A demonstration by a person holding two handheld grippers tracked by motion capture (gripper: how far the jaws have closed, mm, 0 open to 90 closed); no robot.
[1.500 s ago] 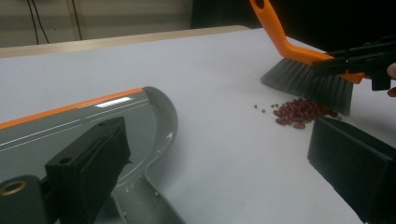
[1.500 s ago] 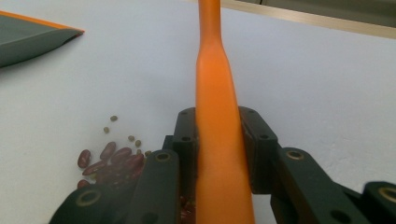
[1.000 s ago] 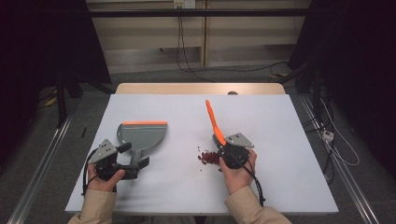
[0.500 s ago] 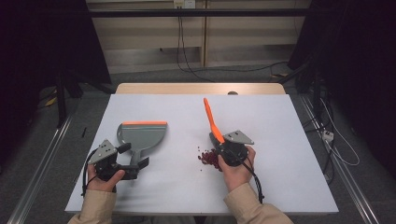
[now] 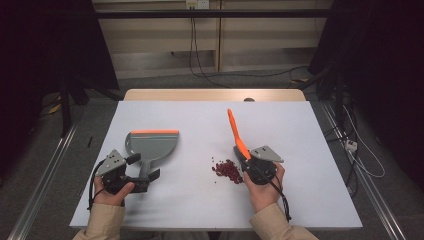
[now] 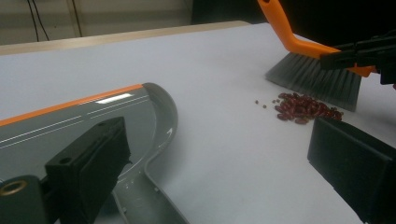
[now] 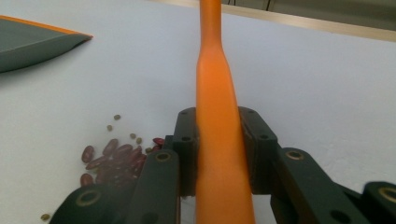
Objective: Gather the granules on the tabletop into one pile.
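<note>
A grey dustpan (image 5: 152, 142) with an orange lip lies flat on the white table (image 5: 310, 140), left of centre. My left gripper (image 5: 143, 168) is open, its jaws set wide on either side of the dustpan's handle (image 6: 156, 200) without pressing it. A small heap of red beans (image 5: 229, 169) lies mid-table. My right gripper (image 5: 248, 159) is shut on the orange handle of a brush (image 5: 235, 132), which slants up and away. The brush's grey bristles (image 6: 313, 77) rest on the table just behind the beans (image 6: 303, 105). In the right gripper view the handle (image 7: 215, 116) is clamped between both pads, the beans (image 7: 112, 156) to its left.
A few stray beans (image 6: 264, 103) lie apart from the heap, toward the dustpan. The table's wooden far edge (image 5: 215, 95) borders a dark floor with cables. Bare white surface stretches right of the brush and behind the dustpan.
The right gripper and the brush have shifted slightly to the right. The left hand and the dustpan have stayed put.
</note>
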